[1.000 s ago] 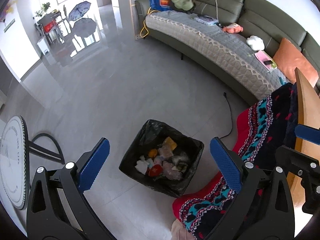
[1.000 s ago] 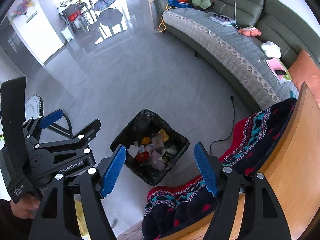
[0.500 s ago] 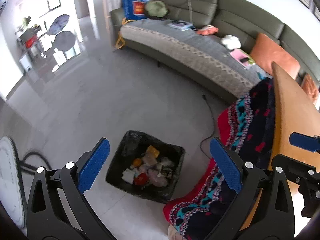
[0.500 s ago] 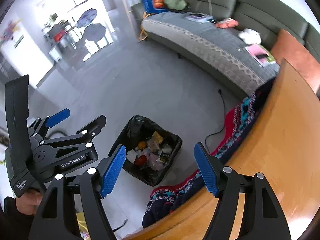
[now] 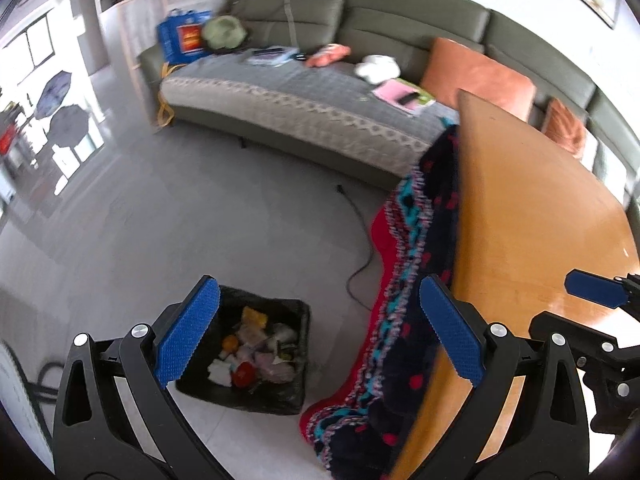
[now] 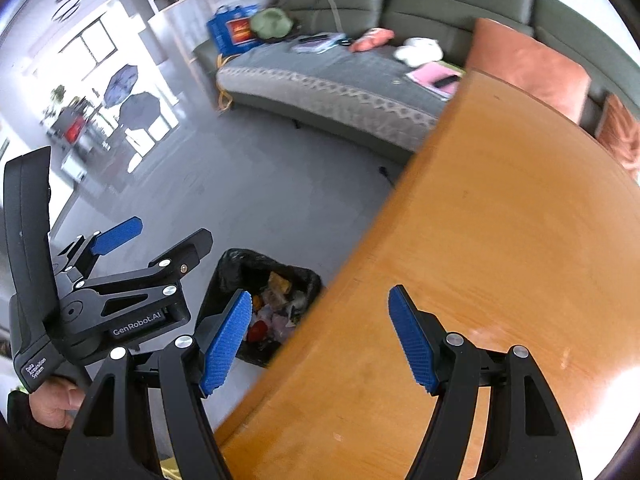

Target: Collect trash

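Grey tile floor (image 5: 200, 208), sofa (image 5: 320, 120), wooden table (image 6: 500, 240).

The grey floor (image 5: 168, 216) lies open between the sofa (image 5: 304, 120) and the trash bin (image 5: 256, 356) — wide passage there. On the bin's right the table (image 6: 500, 240) edge and a draped blanket (image 5: 412, 280) close that side — a cable (image 5: 356, 236) trails nearby.

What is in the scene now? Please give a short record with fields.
bin: black-lined bin on the floor beside the table, holding mixed trash
table: wooden table, no trash visible on the part shown
blanket: patterned blanket hanging at the table edge
left gripper: jaws open, empty
right gripper: jaws open, empty
sofa: green sofa behind
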### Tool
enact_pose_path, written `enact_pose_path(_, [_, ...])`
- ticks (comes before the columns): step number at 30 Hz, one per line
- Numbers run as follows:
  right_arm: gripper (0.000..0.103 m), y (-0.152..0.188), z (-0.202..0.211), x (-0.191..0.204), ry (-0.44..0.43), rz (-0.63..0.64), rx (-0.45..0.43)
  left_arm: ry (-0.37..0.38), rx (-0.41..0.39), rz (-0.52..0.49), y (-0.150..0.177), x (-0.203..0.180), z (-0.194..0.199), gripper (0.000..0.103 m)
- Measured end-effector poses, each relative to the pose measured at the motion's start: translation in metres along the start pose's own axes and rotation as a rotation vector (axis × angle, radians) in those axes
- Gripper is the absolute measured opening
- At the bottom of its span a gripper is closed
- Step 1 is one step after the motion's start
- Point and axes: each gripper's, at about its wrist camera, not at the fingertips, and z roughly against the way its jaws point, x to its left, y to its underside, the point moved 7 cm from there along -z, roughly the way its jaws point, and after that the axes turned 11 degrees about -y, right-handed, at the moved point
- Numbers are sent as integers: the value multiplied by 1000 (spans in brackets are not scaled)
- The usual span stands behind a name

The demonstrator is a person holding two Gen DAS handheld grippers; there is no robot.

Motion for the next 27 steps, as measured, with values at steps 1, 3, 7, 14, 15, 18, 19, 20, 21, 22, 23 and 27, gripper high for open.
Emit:
enact_pose_path(1, [72,3,5,-6,5,-10,-5,13,-4,-18,0,-14,3,97])
enact_pose_path(3, [72,9,15,-22,17,-34,-18,31,-6,-44,0,-36,9,97])
enact_pose_path(7, [72,24,41,-56,38,-93,-45,63,-14,-105,1,-75,21,97])
enact_pose_path(14, [75,51,84,-112,92,-183,-97,131,-37,-196,4,-141,44,97])
enact_pose_path(15, [75,54,88,-118,97,-194,-103,140,-39,-208,5,-150,47,97])
enact_pose_path(18, [75,66,103,-142,115,-235,-123,171,-48,-251,9,-182,56,97])
enact_pose_path(19, [75,72,109,-150,123,-250,-130,176,-51,-262,10,-190,57,97])
enact_pose_path(20, [75,77,114,-159,132,-265,-137,182,-56,-270,11,-197,59,97])
enact_pose_path(21, [75,81,118,-166,141,-278,-143,189,-61,-279,13,-208,61,97])
enact_pose_path(22, [75,88,123,-176,151,-291,-153,195,-61,-284,15,-216,63,97])
enact_pose_path(23, [75,93,127,-182,159,-299,-158,204,-58,-292,18,-225,64,97])
enact_pose_path(27, [78,115,140,-213,209,-329,-183,235,-59,-335,33,-263,71,97])
